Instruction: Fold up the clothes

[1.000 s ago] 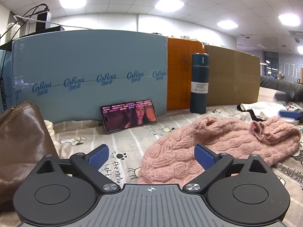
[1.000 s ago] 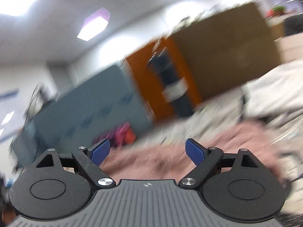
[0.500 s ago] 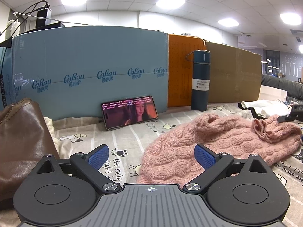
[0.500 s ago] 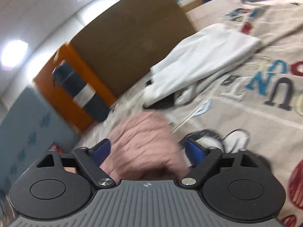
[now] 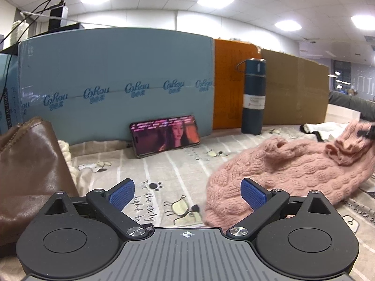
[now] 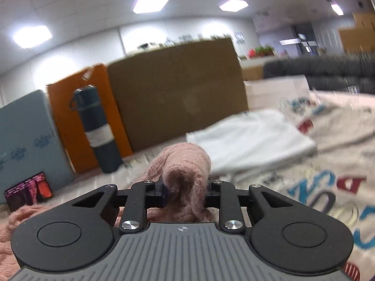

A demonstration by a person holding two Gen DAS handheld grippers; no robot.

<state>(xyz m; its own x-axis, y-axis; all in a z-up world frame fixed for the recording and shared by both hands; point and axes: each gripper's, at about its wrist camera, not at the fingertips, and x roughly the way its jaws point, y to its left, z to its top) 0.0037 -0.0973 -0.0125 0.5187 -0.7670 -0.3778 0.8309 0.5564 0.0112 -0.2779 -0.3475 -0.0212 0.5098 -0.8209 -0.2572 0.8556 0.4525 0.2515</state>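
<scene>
Pink knit sweater (image 5: pixel 288 171): lies heaped on the printed bedsheet (image 5: pixel 168 171), lower right of my left view; its far end lifts toward the right edge.
Hidden: my right gripper's (image 6: pixel 186 193) pads are buried in wool; that view is blurred.
Right gripper: pinching a bunched fold of sweater (image 6: pixel 185 164), held level, centre frame.
Left gripper (image 5: pixel 187 193): fingers spread wide, holding nothing, low over the sheet.
Cut off: brown leather bag (image 5: pixel 28 171), left edge.

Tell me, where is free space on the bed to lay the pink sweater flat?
The bare sheet between the phone, the brown bag and the pink sweater is free. It is crowded on the right, where the white garment lies; the flask stands behind.
</scene>
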